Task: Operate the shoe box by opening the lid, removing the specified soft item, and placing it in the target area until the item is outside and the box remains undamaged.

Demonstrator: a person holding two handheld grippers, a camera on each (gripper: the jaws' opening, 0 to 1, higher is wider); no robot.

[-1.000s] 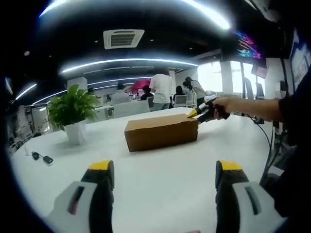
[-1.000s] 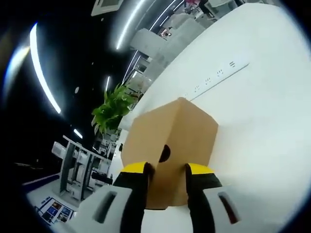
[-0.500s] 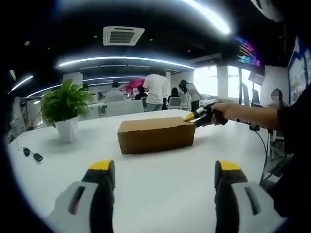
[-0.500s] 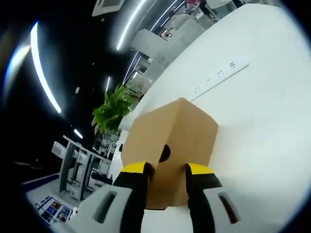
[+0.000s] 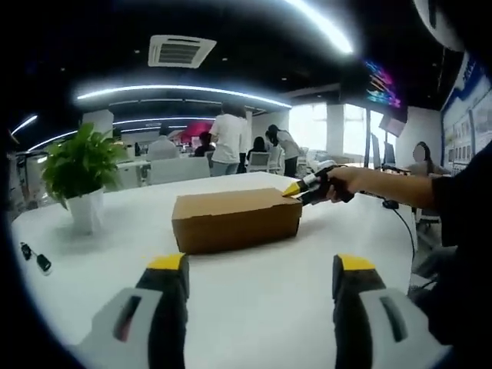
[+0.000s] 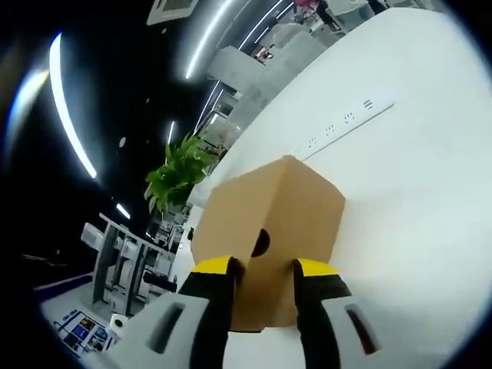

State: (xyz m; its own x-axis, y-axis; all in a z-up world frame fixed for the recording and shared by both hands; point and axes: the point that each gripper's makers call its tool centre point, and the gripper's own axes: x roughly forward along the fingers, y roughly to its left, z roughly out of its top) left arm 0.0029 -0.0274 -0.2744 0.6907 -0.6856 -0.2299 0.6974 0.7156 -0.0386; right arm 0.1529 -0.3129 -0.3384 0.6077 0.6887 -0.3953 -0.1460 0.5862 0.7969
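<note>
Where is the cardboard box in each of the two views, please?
Left gripper view: the box lies lid shut on the white table, middle of the picture, beyond the open left tool.
Right gripper view: the box stands low in the middle, its end pinched by the right tool.
Shared landmark: the potted plant.

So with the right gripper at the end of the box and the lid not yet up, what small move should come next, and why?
Probably lift the right gripper slightly to raise the lid edge. It is pinched on the end of the closed shoe box just below the round hole, while the left gripper hangs open short of the box, above the white table, free to steady the base.
</note>
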